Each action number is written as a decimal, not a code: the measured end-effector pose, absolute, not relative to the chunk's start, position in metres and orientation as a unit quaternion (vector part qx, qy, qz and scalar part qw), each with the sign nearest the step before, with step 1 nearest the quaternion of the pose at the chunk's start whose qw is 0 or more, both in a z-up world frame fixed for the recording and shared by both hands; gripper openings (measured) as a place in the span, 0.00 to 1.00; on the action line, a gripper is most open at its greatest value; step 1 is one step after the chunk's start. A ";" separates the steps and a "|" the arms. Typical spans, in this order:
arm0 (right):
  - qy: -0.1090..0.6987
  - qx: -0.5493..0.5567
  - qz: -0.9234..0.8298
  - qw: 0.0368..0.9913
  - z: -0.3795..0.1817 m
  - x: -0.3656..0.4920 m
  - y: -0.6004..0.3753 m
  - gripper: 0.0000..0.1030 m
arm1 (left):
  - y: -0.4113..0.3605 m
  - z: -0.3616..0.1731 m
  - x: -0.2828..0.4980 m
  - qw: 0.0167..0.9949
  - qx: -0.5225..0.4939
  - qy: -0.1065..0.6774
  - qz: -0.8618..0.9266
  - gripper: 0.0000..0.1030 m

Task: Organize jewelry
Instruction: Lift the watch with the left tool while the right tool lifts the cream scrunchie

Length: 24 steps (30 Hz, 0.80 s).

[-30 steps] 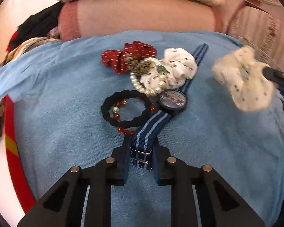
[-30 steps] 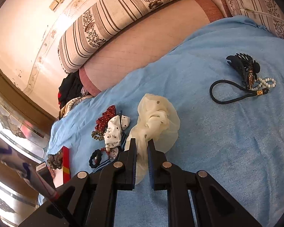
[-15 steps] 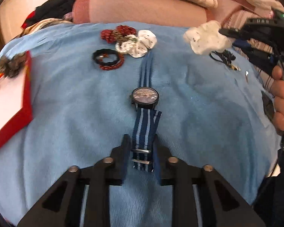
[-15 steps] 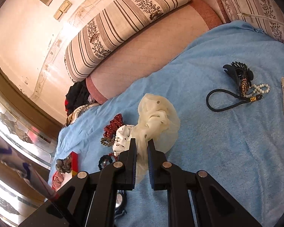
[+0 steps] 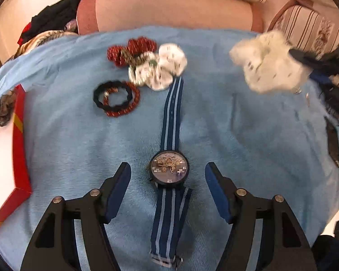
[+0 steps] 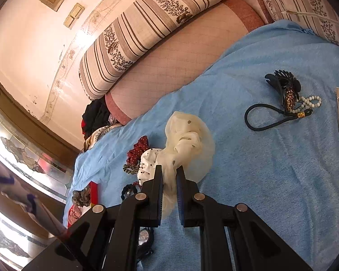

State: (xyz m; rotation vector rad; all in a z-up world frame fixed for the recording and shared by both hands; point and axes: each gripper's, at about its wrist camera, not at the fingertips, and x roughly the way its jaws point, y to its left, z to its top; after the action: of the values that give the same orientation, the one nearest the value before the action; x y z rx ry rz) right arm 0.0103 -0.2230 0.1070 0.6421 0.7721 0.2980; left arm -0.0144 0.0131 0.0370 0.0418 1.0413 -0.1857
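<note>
left gripper (image 5: 168, 174) now open, watch (image 5: 169, 169) released; right gripper (image 6: 169, 176) still pinching scrunchie (image 6: 187, 140)

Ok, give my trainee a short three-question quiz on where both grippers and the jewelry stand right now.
1. True or false: the left gripper is clamped on the watch.
2. What does the right gripper hold? A) cream scrunchie B) black hair claw C) silver pen
3. Fill in: the black hair tie and red bead bracelet lie on the ____ towel.

Key: 1 false, its fingers stand open either side of the watch; 2 A; 3 blue.
</note>
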 end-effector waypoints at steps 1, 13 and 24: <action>0.369 0.307 0.143 0.866 0.107 0.010 -0.223 0.12 | 0.012 0.031 -0.014 0.862 0.025 0.498 -0.087 0.63; 0.376 0.273 0.160 0.871 0.106 0.013 -0.199 0.11 | 0.036 0.037 -0.039 0.891 0.009 0.445 -0.086 0.37; 0.359 0.210 0.218 0.883 0.120 -0.016 -0.148 0.11 | 0.074 0.100 -0.093 0.925 -0.027 0.371 -0.073 0.37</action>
State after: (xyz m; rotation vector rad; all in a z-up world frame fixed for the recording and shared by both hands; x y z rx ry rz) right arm -0.0157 -0.1477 0.1196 0.4382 0.7482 0.4534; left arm -0.0932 0.0735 0.1001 -0.0548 0.7608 -0.1496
